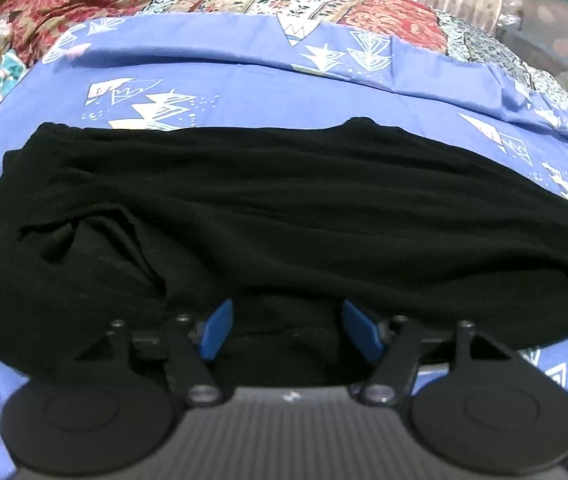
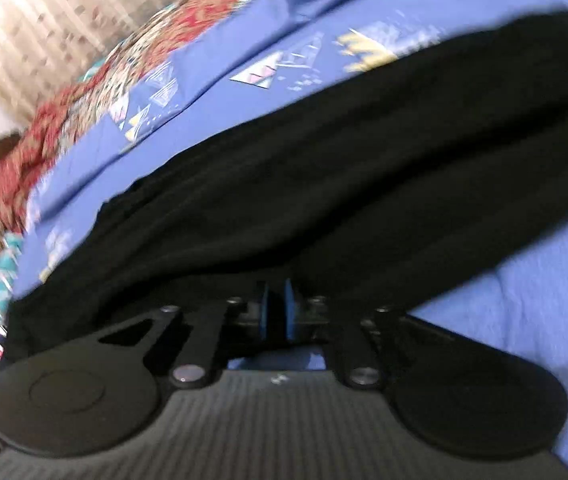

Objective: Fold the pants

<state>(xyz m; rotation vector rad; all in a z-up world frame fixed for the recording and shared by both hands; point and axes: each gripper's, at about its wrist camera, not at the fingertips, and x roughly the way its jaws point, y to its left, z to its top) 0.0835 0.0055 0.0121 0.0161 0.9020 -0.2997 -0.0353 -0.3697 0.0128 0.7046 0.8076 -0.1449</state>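
Black pants (image 1: 284, 208) lie in a wide band across mid-frame on the blue patterned sheet (image 1: 244, 80). Left gripper (image 1: 285, 330) at bottom center, blue fingers (image 1: 216, 330) spread, fabric edge between them. Right gripper (image 2: 276, 316) bottom center, fingers pressed together at the pants hem; pinch itself unclear, frame blurred.

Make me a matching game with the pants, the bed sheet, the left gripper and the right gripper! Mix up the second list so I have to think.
Things:
1. pants
2. bed sheet
3. left gripper
4. right gripper

Descriptions:
A. blue with white triangle shapes
B. blue pads nearly together
C. black, spread out long across the bed
D. blue pads wide apart, black cloth between them

Right pairs: 1-C, 2-A, 3-D, 4-B
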